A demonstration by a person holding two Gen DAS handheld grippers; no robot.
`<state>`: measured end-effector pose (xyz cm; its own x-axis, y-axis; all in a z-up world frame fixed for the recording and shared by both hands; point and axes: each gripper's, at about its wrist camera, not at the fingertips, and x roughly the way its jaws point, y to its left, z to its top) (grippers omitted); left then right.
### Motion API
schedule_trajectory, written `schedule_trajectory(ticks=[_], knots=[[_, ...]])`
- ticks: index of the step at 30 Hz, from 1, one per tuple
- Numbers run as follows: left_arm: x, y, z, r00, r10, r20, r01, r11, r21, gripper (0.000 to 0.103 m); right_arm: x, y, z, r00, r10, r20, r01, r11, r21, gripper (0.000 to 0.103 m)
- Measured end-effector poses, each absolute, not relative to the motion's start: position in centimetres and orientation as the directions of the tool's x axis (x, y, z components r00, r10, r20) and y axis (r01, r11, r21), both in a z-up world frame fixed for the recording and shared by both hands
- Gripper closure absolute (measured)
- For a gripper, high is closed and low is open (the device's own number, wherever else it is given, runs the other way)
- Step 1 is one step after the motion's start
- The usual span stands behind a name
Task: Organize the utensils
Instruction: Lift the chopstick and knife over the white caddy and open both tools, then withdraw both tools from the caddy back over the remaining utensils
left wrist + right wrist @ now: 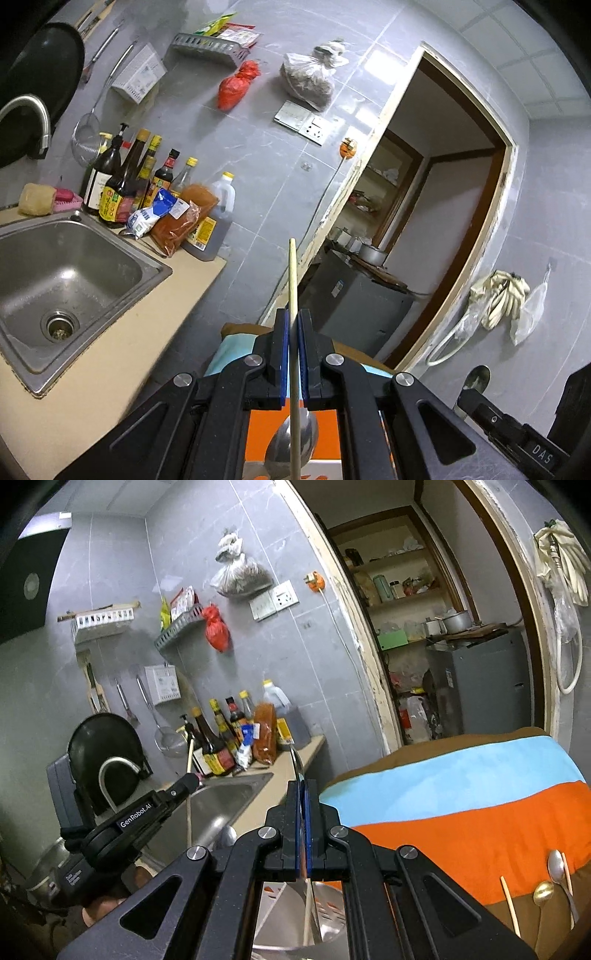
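Observation:
My left gripper (293,325) is shut on a wooden chopstick (292,280) that points up past the fingertips; it also shows in the right wrist view (189,757). A silver spoon bowl (291,446) lies below the jaws. My right gripper (303,794) is shut on a silver spoon (297,762), edge-on, its handle running down between the fingers. On the striped cloth (461,812) at the lower right lie a silver spoon (556,864), a gold spoon (543,891) and a chopstick (510,904). A white holder (280,912) sits below the right gripper.
A steel sink (59,280) with a faucet (33,118) is set in the beige counter (110,369). Sauce bottles (125,181) and packets stand by the tiled wall. An open doorway (424,221) leads to a storeroom. A black pan (99,753) leans behind the faucet.

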<state>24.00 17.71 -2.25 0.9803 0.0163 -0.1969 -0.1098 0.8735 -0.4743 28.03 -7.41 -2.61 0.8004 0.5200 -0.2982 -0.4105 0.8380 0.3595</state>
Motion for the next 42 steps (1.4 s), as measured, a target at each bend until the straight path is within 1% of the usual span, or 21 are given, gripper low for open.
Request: schedule_trajectory(ticks=[11, 14, 18, 19, 21, 23, 25, 26, 29, 31, 35, 37, 38, 40, 42], knots=[[23.3, 17.1, -2.7, 0.983, 0.052, -0.177, -0.123, 0.901, -0.417, 0.098, 28.0, -7.1, -3.0, 0.801, 0.506, -0.32, -0.405, 0.852, 0.332, 0.101], [23.2, 17.0, -2.7, 0.979, 0.051, -0.195, -0.127, 0.908, -0.4, 0.098, 27.9, -7.1, -3.0, 0.797, 0.506, -0.328, -0.406, 0.853, 0.329, 0.101], [23.1, 17.0, -2.8, 0.968, 0.018, -0.251, -0.118, 0.914, -0.388, 0.097, 28.0, -7.0, -3.0, 0.78, 0.507, -0.367, -0.403, 0.856, 0.324, 0.1], [23.1, 16.9, -2.8, 0.965, 0.015, -0.261, -0.118, 0.915, -0.386, 0.095, 28.0, -7.1, -3.1, 0.774, 0.508, -0.378, -0.403, 0.856, 0.324, 0.1], [23.0, 17.0, -2.8, 0.957, -0.006, -0.289, -0.111, 0.915, -0.387, 0.087, 28.0, -7.2, -3.2, 0.765, 0.509, -0.395, -0.4, 0.856, 0.328, 0.098], [22.7, 16.9, -2.8, 0.951, -0.025, -0.308, -0.103, 0.915, -0.391, 0.068, 27.8, -7.6, -3.1, 0.763, 0.51, -0.397, -0.398, 0.855, 0.332, 0.093], [22.2, 16.9, -2.4, 0.949, -0.031, -0.315, -0.103, 0.91, -0.402, 0.059, 27.5, -8.1, -2.7, 0.768, 0.508, -0.39, -0.397, 0.855, 0.332, 0.089], [22.0, 16.8, -2.3, 0.947, -0.032, -0.318, -0.105, 0.908, -0.405, 0.056, 27.4, -8.2, -2.4, 0.77, 0.505, -0.39, -0.396, 0.857, 0.329, 0.088], [21.6, 16.2, -1.3, 0.941, -0.032, -0.338, -0.109, 0.914, -0.391, 0.049, 26.8, -9.1, -1.2, 0.783, 0.491, -0.381, -0.389, 0.865, 0.316, 0.079], [21.4, 15.5, -0.4, 0.938, -0.024, -0.346, -0.112, 0.923, -0.369, 0.035, 26.2, -9.9, -0.3, 0.798, 0.477, -0.369, -0.382, 0.873, 0.302, 0.062], [20.6, 13.7, 2.0, 0.942, -0.004, -0.337, -0.112, 0.939, -0.324, 0.01, 25.2, -12.1, 1.7, 0.833, 0.429, -0.35, -0.356, 0.899, 0.255, 0.048], [20.3, 12.8, 2.8, 0.944, 0.012, -0.329, -0.117, 0.947, -0.3, 0.004, 24.8, -13.1, 2.6, 0.849, 0.403, -0.341, -0.339, 0.911, 0.234, 0.035], [20.2, 12.2, 3.2, 0.945, 0.024, -0.326, -0.122, 0.951, -0.284, 0.001, 24.5, -13.9, 3.0, 0.861, 0.383, -0.334, -0.324, 0.92, 0.22, 0.032], [20.0, 10.7, 4.0, 0.947, 0.052, -0.318, -0.134, 0.96, -0.245, 0.001, 24.1, -15.3, 3.6, 0.878, 0.351, -0.327, -0.299, 0.933, 0.199, 0.017], [19.9, 9.5, 4.4, 0.948, 0.064, -0.312, -0.136, 0.967, -0.216, 0.001, 23.8, -16.6, 4.2, 0.891, 0.321, -0.32, -0.277, 0.944, 0.176, 0.011]])
